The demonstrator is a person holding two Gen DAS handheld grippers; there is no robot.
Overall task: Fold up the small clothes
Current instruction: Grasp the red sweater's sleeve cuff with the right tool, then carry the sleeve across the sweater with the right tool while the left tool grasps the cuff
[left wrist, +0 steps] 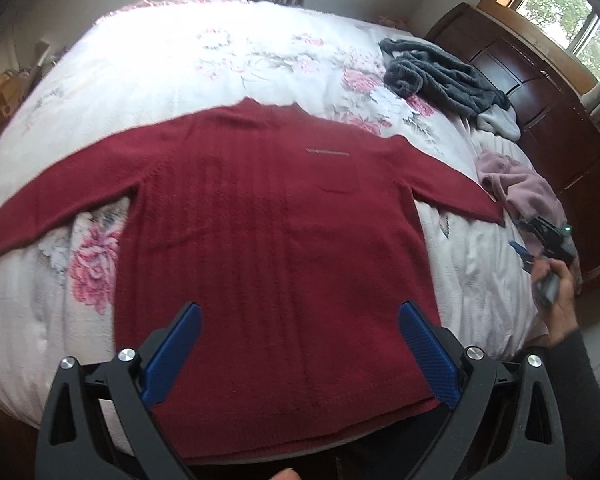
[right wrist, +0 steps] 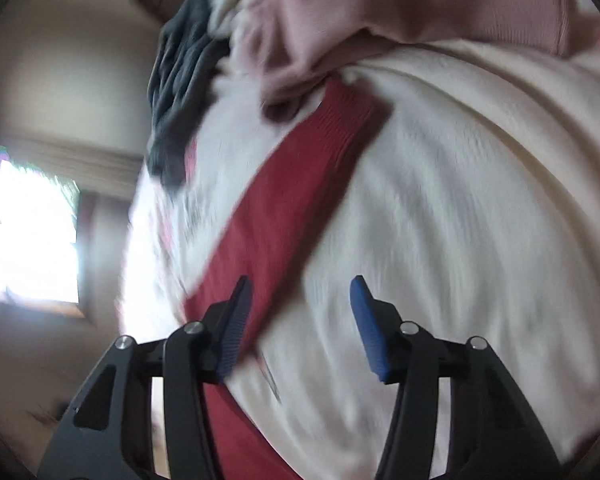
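A dark red sweater (left wrist: 268,216) lies flat on the bed, front up, both sleeves spread out, hem toward me. My left gripper (left wrist: 300,312) hovers open above the hem end, nothing between its blue fingers (left wrist: 180,344). In the left wrist view my right gripper (left wrist: 520,250) shows at the bed's right edge, held in a hand beside the right sleeve's cuff. In the blurred right wrist view the right gripper (right wrist: 300,284) is open over the red sleeve (right wrist: 284,208), whose ribbed cuff (right wrist: 348,116) points away. Nothing is gripped.
The bed (left wrist: 220,60) carries a white floral quilt. A grey fleece garment (left wrist: 440,76) and a pink garment (left wrist: 516,188) lie near the right side. A dark wooden headboard (left wrist: 548,112) and a window (left wrist: 572,12) stand on the right. A sleeve of the person (left wrist: 580,380) is at lower right.
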